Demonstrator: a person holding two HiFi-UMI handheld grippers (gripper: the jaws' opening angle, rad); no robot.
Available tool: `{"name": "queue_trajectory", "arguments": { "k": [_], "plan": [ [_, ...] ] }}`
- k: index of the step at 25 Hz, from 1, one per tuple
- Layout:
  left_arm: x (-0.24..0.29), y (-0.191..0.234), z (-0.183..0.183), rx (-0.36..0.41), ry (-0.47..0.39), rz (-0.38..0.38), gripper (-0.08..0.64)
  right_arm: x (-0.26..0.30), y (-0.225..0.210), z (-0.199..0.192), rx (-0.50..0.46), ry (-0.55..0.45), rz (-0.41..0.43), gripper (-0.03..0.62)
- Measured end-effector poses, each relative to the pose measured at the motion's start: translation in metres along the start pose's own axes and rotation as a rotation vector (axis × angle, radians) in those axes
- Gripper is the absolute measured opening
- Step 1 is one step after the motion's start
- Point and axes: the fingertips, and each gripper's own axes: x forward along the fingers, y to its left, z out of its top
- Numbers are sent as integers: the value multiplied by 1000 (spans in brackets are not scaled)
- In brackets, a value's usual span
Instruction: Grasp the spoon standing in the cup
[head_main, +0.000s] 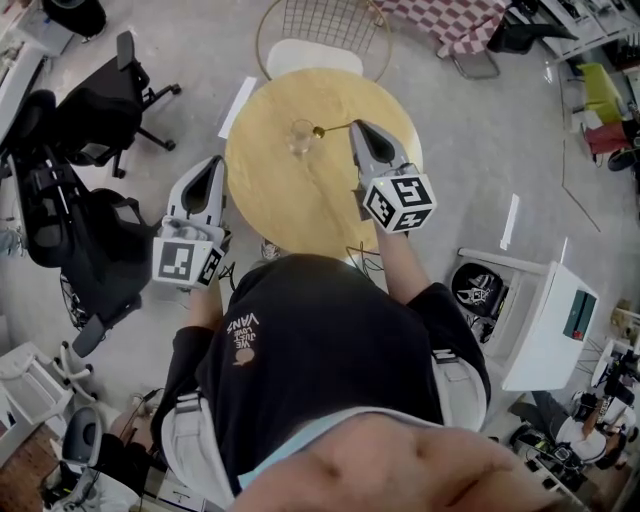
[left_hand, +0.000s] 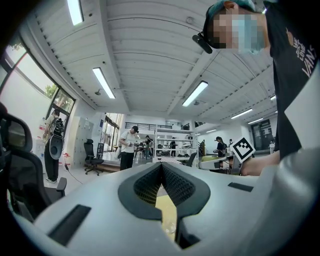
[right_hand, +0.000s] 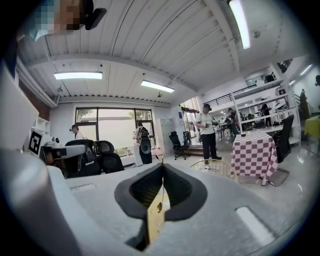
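Observation:
A clear glass cup (head_main: 300, 136) stands on the far half of the round wooden table (head_main: 290, 210). My right gripper (head_main: 357, 126) is shut on the handle of a thin gold spoon (head_main: 333, 129), which reaches left from the jaws. Its bowl shows just by the cup's right rim. In the right gripper view the spoon (right_hand: 159, 206) hangs between the closed jaws of the right gripper (right_hand: 162, 166). My left gripper (head_main: 217, 163) hovers off the table's left edge, jaws together and empty. The left gripper view shows the left gripper (left_hand: 161, 165) with its tips meeting over the table.
A white seat (head_main: 300, 55) and a wire chair (head_main: 322, 25) stand behind the table. Black office chairs (head_main: 105, 105) crowd the left side. A white cabinet (head_main: 548, 320) is at the right, and a checkered table (right_hand: 255, 150) stands beyond.

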Motion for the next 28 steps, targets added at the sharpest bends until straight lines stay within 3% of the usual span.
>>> {"name": "queue_trajectory", "arguments": {
  "k": [14, 28],
  "plan": [
    [30, -25, 0, -5, -8, -91, 11, -41, -24, 15, 0, -25, -72, 0],
    [48, -35, -2, -14, -11, -122, 11, -72, -42, 18, 19, -42, -130, 0]
  ]
}}
